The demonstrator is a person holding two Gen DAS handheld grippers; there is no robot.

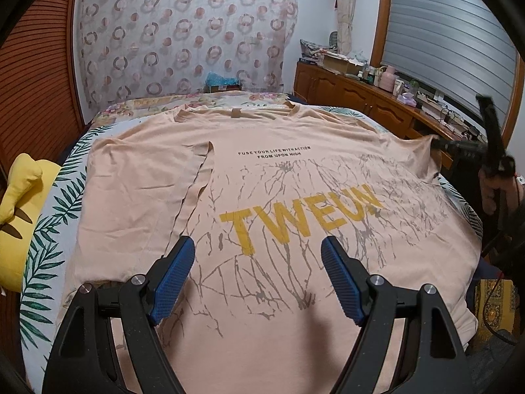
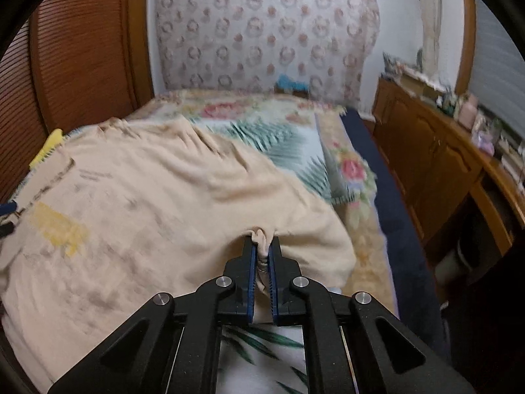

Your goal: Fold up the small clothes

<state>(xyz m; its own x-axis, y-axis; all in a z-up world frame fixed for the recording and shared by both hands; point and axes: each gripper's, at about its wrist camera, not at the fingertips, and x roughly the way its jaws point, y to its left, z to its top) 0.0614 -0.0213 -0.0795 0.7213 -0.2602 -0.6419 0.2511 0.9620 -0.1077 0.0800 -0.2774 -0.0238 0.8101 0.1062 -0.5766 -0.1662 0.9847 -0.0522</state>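
Observation:
A peach T-shirt [image 1: 262,177] with yellow letters and a grey crack print lies spread on the bed. Its left sleeve [image 1: 137,197] is folded in over the body. My left gripper [image 1: 257,256] is open and empty, hovering above the shirt's lower middle. My right gripper [image 2: 262,243] is shut on a bunched edge of the T-shirt [image 2: 164,203] at its right side. In the left wrist view the right gripper [image 1: 439,144] holds the right sleeve tip at the shirt's far right, lifted slightly.
The bed has a leaf-print sheet [image 1: 49,246] and a floral cover [image 2: 262,111]. A yellow plush toy [image 1: 19,203] lies at the left edge. A wooden cabinet [image 1: 344,92] with clutter runs along the right wall. A wooden slatted panel [image 1: 32,82] stands at left.

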